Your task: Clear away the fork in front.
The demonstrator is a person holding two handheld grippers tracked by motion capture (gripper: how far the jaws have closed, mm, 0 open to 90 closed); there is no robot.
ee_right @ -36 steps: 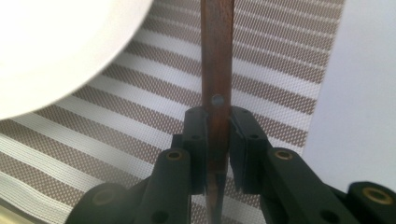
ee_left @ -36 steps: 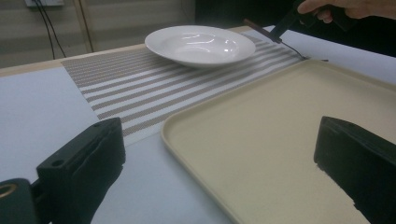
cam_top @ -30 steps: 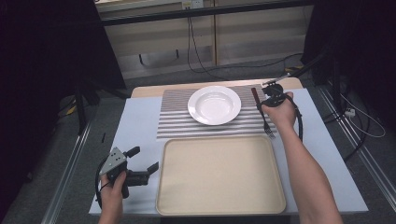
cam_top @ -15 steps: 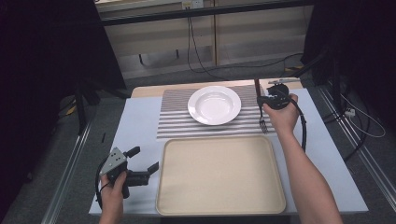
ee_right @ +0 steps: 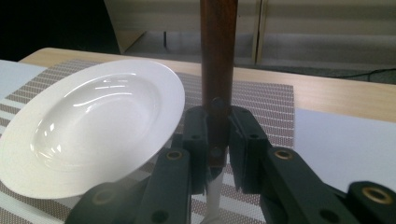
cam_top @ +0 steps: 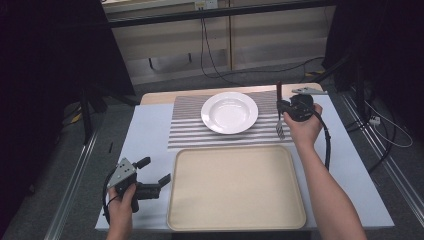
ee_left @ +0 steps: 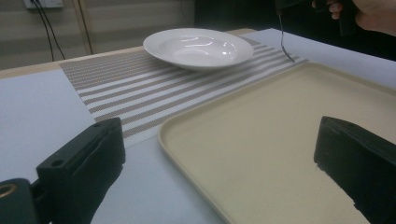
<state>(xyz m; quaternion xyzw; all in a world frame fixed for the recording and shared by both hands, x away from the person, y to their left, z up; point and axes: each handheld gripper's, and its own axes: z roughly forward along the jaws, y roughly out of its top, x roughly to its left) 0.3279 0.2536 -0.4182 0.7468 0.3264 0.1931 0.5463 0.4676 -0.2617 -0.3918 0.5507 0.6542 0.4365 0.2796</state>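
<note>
**Fork lifted clear of the mat, tines hanging down**

A second ago my right gripper (cam_top: 289, 111) was farther along the right edge of the striped placemat (cam_top: 190, 131), with the fork (cam_top: 279, 116) lying low against it. Now my right hand has drawn toward me and a little inward, and the fork hangs upright in the air, handle pointing up and tines down, just off the plate's (cam_top: 229, 112) right rim. I take that to mean the pick-up is done and the carry has begun; the beige tray (cam_top: 235, 186) in front of me looks like the likely landing place.

My right fingers (ee_right: 196, 140) are clenched on the fork where the dark wooden handle (ee_right: 218, 51) meets the pale metal neck, one pad on each side. The handle is reddish-brown and smooth; the tines are slim and silvery, seen in the left gripper view (ee_left: 286, 42) hovering above the mat's near corner without touching it.

My left gripper (cam_top: 145, 181) stays put at the tray's left edge, its fingers (ee_left: 84, 163) spread wide with nothing between them, resting low over the surface (cam_top: 145, 135).
</note>
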